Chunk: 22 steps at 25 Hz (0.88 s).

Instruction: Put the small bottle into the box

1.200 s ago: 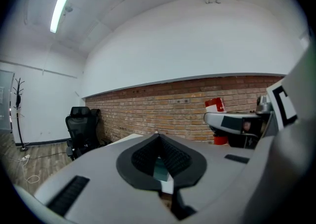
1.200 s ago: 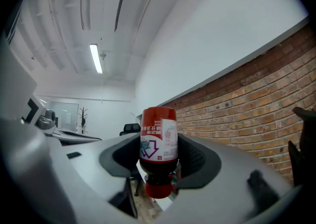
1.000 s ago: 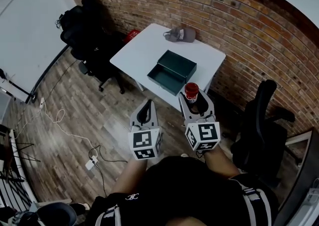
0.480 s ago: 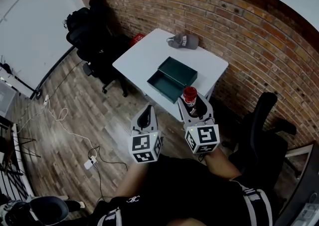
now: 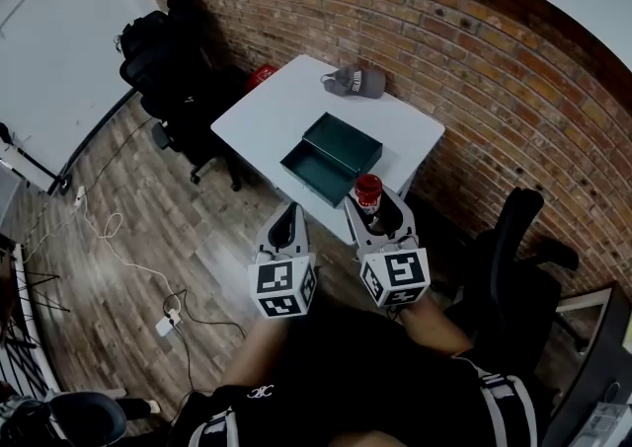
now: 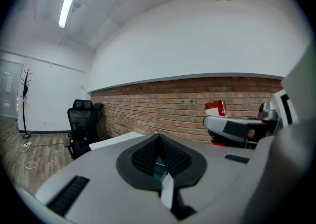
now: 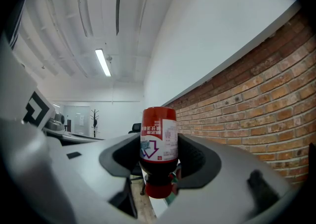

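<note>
My right gripper (image 5: 370, 202) is shut on the small bottle (image 5: 368, 190), a dark bottle with a red and white label. The right gripper view shows that bottle (image 7: 159, 144) clamped between the pads, its red cap pointing down. It hangs just off the near edge of the white table (image 5: 276, 110), close to the open dark green box (image 5: 331, 157) on that table. My left gripper (image 5: 288, 212) is shut with nothing in it, left of the bottle and over the floor. In the left gripper view the closed left gripper (image 6: 158, 156) fills the foreground, with the bottle (image 6: 216, 108) at the right.
A grey cap (image 5: 357, 81) lies at the table's far edge by the brick wall. Black office chairs (image 5: 173, 50) stand left of the table and another chair (image 5: 518, 258) stands at my right. Cables (image 5: 109, 233) run over the wooden floor.
Both grippers have drifted slightly left and toward the table, so the bottle sits nearer the box's front. The bottle stays gripped and the left gripper stays shut.
</note>
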Each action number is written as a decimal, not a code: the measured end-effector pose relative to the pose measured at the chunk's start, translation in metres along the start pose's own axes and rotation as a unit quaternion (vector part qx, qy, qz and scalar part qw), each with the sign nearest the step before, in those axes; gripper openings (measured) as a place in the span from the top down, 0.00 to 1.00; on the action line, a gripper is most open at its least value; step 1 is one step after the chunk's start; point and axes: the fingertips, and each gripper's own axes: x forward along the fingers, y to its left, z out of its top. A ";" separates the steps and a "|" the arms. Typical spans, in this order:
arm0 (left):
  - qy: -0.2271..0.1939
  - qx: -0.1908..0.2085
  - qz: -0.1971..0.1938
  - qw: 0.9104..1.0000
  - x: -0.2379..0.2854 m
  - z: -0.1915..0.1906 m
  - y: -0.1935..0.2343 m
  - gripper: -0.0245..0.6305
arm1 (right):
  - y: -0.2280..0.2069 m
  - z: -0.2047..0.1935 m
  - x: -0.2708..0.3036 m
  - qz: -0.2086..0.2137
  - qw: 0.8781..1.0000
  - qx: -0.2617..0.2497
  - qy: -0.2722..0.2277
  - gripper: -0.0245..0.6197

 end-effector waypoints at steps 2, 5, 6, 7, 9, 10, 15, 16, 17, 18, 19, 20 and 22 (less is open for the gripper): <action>0.000 0.001 0.001 1.000 0.002 -0.002 0.001 0.95 | 0.001 -0.002 0.003 0.004 1.000 0.000 0.002 0.60; 0.005 0.000 0.003 1.000 0.005 -0.008 0.007 0.95 | 0.005 -0.006 0.010 0.007 1.000 0.000 0.001 0.60; 0.005 -0.002 0.002 1.000 0.007 -0.009 0.009 0.95 | 0.007 -0.007 0.012 0.007 1.000 0.001 -0.001 0.60; 0.004 -0.005 0.002 1.000 0.008 -0.010 0.012 0.95 | 0.008 -0.009 0.015 0.008 1.000 0.001 -0.003 0.60; 0.001 -0.006 0.003 1.000 0.011 -0.008 0.018 0.95 | 0.012 -0.011 0.023 0.013 1.000 0.002 -0.002 0.60; 0.000 -0.007 0.004 1.000 0.013 -0.008 0.021 0.95 | 0.015 -0.012 0.028 0.016 1.000 0.002 -0.001 0.60; 0.005 -0.011 0.005 1.000 0.031 -0.010 0.042 0.95 | 0.021 -0.016 0.055 0.019 1.000 -0.008 0.007 0.60; 0.006 -0.012 0.004 1.000 0.036 -0.009 0.047 0.95 | 0.021 -0.017 0.063 0.018 1.000 -0.011 0.010 0.60; 0.006 -0.012 0.004 1.000 0.042 -0.007 0.053 0.95 | 0.022 -0.017 0.070 0.018 1.000 -0.012 0.011 0.60; 0.006 -0.011 0.002 1.000 0.048 -0.005 0.058 0.95 | 0.022 -0.016 0.078 0.017 1.000 -0.012 0.011 0.60; 0.006 -0.010 0.000 1.000 0.054 -0.002 0.063 0.95 | 0.021 -0.014 0.085 0.015 1.000 -0.014 0.011 0.60; 0.006 -0.009 -0.002 1.000 0.061 0.001 0.067 0.95 | 0.019 -0.013 0.094 0.011 1.000 -0.015 0.011 0.60; 0.006 -0.008 -0.008 1.000 0.076 0.007 0.077 0.95 | 0.016 -0.010 0.112 0.005 1.000 -0.010 0.008 0.60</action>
